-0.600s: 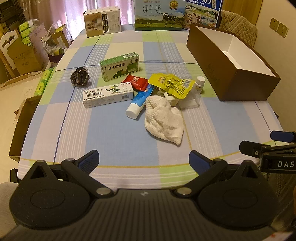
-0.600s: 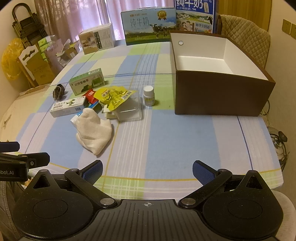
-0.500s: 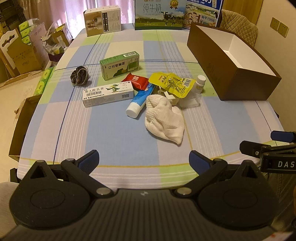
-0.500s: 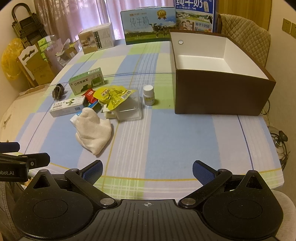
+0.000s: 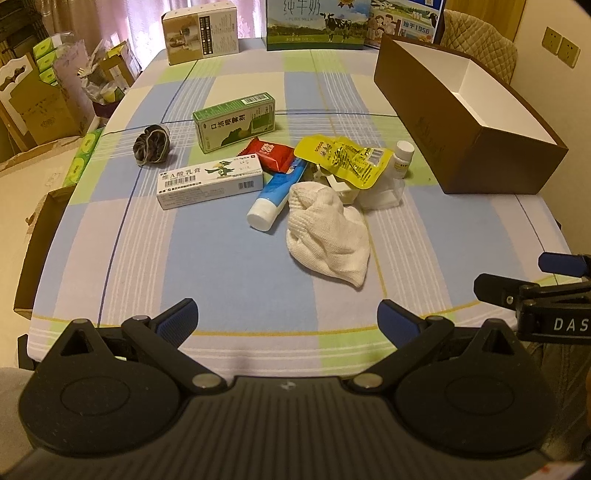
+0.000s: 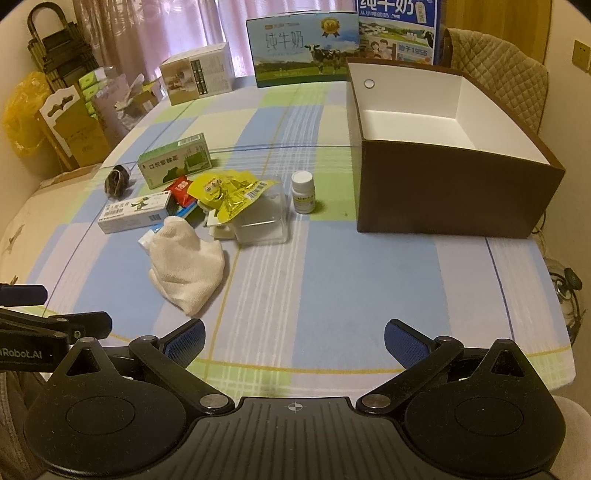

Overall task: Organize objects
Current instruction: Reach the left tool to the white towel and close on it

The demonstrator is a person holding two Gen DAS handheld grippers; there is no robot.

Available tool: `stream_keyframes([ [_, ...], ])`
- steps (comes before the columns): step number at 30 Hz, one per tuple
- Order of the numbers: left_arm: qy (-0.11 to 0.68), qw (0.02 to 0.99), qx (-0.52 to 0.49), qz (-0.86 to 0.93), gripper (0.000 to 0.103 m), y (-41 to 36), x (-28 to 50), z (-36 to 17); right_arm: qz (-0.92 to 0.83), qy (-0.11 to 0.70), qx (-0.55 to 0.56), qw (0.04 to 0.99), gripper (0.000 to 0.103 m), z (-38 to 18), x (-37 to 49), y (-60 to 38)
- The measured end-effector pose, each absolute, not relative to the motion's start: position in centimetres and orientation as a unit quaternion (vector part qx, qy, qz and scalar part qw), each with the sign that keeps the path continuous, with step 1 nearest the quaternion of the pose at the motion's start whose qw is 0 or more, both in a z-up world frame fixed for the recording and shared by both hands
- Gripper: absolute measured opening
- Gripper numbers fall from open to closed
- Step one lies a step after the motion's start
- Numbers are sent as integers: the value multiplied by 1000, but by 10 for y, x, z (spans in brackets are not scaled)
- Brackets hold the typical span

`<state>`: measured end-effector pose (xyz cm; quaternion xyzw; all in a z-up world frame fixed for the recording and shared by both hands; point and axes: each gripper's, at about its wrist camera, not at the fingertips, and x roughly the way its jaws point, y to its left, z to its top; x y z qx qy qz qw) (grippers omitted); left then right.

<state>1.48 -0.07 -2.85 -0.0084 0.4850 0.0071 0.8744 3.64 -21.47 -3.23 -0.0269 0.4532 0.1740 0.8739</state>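
Observation:
A heap of small items lies mid-table: a white cloth [image 5: 328, 236] [image 6: 186, 264], a blue tube [image 5: 275, 195], a red packet [image 5: 271, 153], a yellow pouch [image 5: 343, 158] [image 6: 225, 192], a clear plastic box [image 6: 262, 225], a white pill bottle [image 5: 400, 155] [image 6: 303, 192], a long white carton [image 5: 210, 181] [image 6: 135, 212], a green carton [image 5: 236, 122] [image 6: 175, 164] and a dark scrunchie [image 5: 151, 144]. An open brown box [image 5: 461, 147] [image 6: 450, 195] with a white inside stands at the right. My left gripper [image 5: 287, 318] and right gripper [image 6: 294, 338] hang open over the near table edge, nothing between their fingers.
Milk cartons [image 6: 303, 50] and a beige carton [image 5: 201, 31] stand along the far edge of the checked tablecloth [image 5: 229, 266]. Cardboard boxes and bags [image 5: 44, 92] crowd the floor at the left. A quilted chair [image 6: 495, 77] stands behind the brown box.

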Motion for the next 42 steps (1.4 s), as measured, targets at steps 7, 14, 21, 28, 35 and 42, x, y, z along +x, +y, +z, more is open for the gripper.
stream_keyframes([
  [7, 491, 871, -5, 3, 102, -6, 27, -34, 181, 451, -30, 874, 101, -36, 49, -210],
  [14, 492, 870, -4, 2, 102, -11, 42, -40, 189, 451, -26, 872, 101, -45, 65, -211],
  [21, 488, 873, -11, -3, 98, -18, 64, -55, 194, 421, 0, 886, 101, -51, 88, -219],
  [28, 476, 879, -15, -3, 92, -20, 82, -73, 190, 424, 17, 886, 98, -66, 100, -228],
  [35, 466, 885, -21, -1, 84, -22, 98, -86, 177, 420, 18, 890, 96, -76, 107, -231],
  [42, 459, 888, -28, 0, 73, -23, 111, -95, 186, 421, 10, 888, 95, -84, 109, -228],
])
